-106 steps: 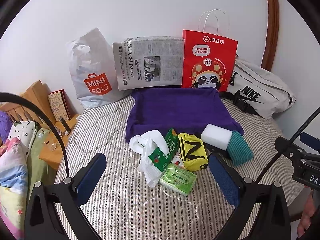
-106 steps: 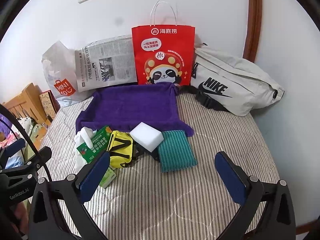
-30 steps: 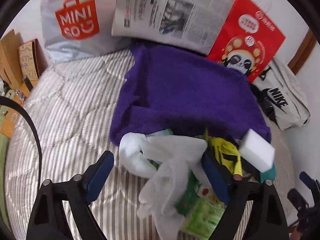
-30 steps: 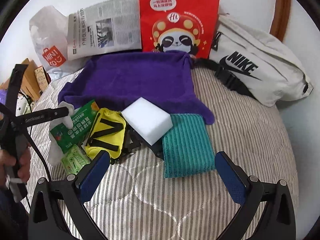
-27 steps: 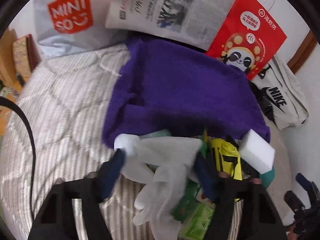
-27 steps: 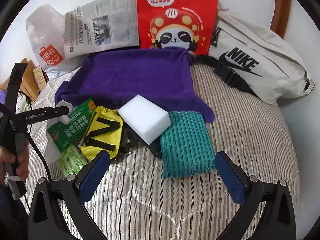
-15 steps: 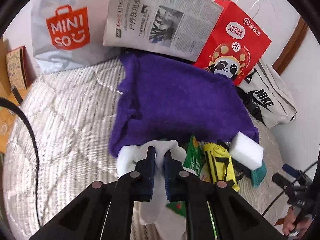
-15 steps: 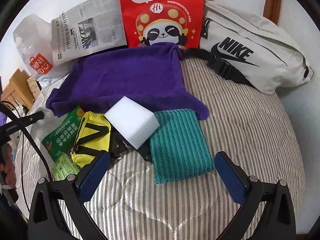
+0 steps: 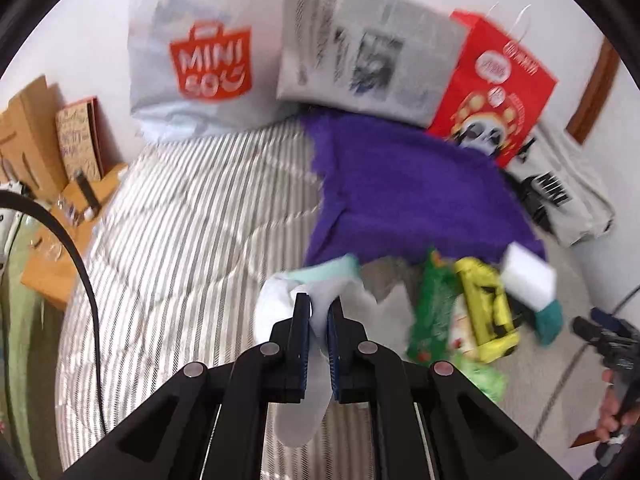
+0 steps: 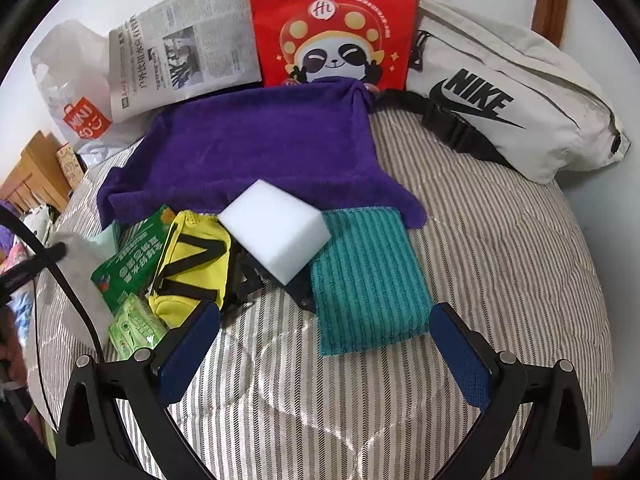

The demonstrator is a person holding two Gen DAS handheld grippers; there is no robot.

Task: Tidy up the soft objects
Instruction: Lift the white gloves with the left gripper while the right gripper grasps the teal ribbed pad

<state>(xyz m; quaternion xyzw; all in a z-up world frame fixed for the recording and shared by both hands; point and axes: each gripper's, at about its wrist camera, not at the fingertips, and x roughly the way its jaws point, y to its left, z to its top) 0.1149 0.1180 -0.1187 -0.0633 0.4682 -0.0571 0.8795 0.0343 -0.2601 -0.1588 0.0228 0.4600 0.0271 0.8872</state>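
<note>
Having closed since a second ago, left claw (image 9: 318, 312) is clamping the white plastic bag (image 9: 280, 304) beside the purple towel (image 9: 408, 184); right claw (image 10: 326, 340) is hovering apart over the teal cloth (image 10: 366, 276).

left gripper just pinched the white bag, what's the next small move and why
Probably lift the white plastic bag a little, clear of the pile. The left gripper is shut on it, and the bag lies against the green packet, which a sideways drag might pull along.
</note>
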